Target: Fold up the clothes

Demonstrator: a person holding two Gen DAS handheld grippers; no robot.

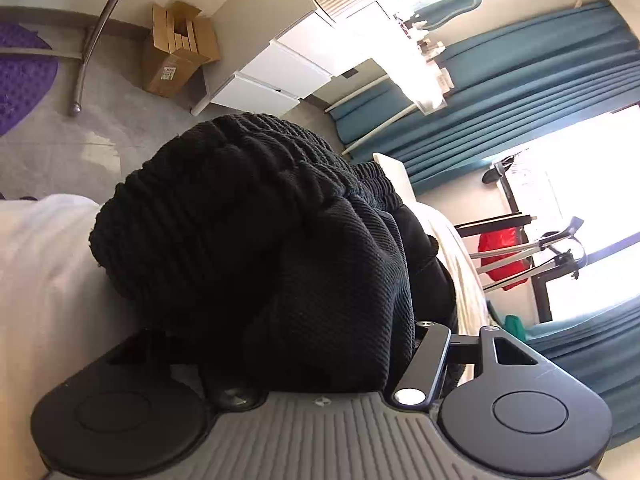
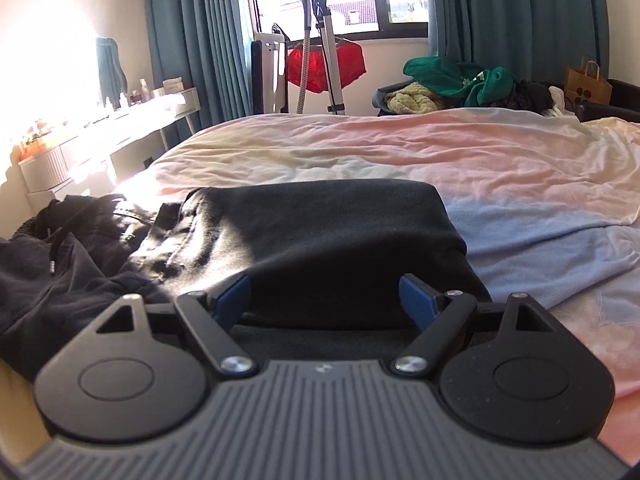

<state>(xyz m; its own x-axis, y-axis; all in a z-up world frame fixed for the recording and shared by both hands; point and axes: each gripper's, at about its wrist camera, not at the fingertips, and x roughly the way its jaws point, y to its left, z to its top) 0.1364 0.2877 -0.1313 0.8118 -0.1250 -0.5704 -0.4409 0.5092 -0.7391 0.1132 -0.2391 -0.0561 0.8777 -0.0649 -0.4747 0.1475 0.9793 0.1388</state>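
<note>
In the left wrist view a black garment [image 1: 256,232] with a ribbed elastic waistband [image 1: 224,176] is bunched thickly between the jaws of my left gripper [image 1: 288,332]. The cloth hides both fingertips, and the gripper is shut on it at the edge of the bed [image 1: 44,264]. The right wrist view shows black trousers [image 2: 320,232] lying on the bed [image 2: 440,148], smooth and folded at the right, crumpled at the left [image 2: 80,248]. My right gripper [image 2: 326,298] stands open at their near edge, its blue pads [image 2: 236,296] wide apart and pressing nothing.
A heap of green, yellow and dark clothes [image 2: 460,80] and a paper bag [image 2: 586,82] sit beyond the bed. A steamer stand [image 2: 320,40] with a red cloth stands by the window. A white dressing table [image 2: 120,124], drawers [image 1: 280,76] and a cardboard box [image 1: 176,52] line the left side.
</note>
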